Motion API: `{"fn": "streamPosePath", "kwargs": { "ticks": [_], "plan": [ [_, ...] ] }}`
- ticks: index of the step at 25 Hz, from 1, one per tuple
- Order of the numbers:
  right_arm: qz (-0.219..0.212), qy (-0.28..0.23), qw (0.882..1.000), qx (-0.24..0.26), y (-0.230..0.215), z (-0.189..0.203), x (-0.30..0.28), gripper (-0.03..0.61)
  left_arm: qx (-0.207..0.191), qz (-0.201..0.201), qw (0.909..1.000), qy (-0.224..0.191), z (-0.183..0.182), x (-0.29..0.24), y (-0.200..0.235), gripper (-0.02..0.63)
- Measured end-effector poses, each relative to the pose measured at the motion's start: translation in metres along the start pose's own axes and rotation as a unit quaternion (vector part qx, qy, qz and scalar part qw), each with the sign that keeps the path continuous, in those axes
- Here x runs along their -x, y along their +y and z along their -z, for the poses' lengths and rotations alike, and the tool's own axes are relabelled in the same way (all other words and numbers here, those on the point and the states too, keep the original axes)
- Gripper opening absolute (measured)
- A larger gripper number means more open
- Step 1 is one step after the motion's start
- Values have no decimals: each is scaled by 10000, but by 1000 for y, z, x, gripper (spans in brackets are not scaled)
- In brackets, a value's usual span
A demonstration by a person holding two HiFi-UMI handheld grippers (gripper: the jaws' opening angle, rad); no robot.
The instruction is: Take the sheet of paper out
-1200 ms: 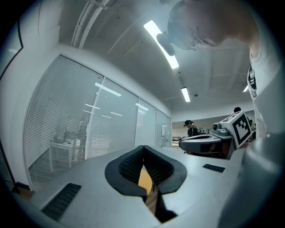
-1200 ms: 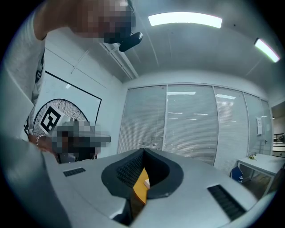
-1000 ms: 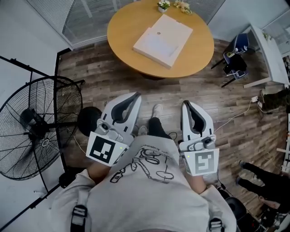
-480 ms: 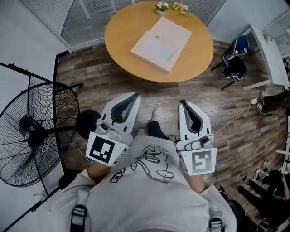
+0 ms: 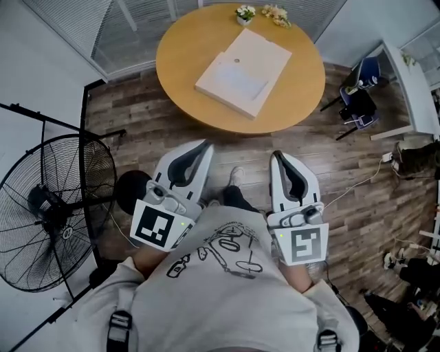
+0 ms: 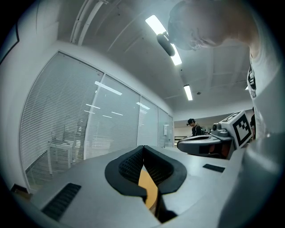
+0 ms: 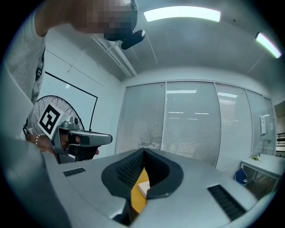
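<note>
With my left tool (image 5: pixel 204 146) and right tool (image 5: pixel 276 157) both pinched together and empty, I'm well short of the desk (image 5: pixel 180 63), whose flat white box (image 5: pixel 258 51) at its middle probably holds the sheet of paper, and arriving unopened could shove that box toward the far edge.

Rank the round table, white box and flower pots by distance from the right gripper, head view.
1. Round table: its near edge lies just ahead of the right gripper.
2. White flat box: mid-table.
3. Flower pots: at the table's far edge.
</note>
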State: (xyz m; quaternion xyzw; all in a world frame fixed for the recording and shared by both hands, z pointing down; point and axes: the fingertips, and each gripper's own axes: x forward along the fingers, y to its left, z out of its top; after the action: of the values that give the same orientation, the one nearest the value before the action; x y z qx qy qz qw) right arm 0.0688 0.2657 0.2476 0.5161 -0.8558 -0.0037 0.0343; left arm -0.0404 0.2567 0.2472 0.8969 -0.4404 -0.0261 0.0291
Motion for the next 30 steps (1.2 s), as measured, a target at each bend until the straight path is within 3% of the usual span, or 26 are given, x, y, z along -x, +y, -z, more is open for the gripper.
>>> {"fn": "streamPosePath", "kwargs": {
  "ticks": [30],
  "plan": [
    [-181,34,9998,-117,-149,12,-107,8,-26,-144,9998,163,10,-179,34,21]
  ]
}}
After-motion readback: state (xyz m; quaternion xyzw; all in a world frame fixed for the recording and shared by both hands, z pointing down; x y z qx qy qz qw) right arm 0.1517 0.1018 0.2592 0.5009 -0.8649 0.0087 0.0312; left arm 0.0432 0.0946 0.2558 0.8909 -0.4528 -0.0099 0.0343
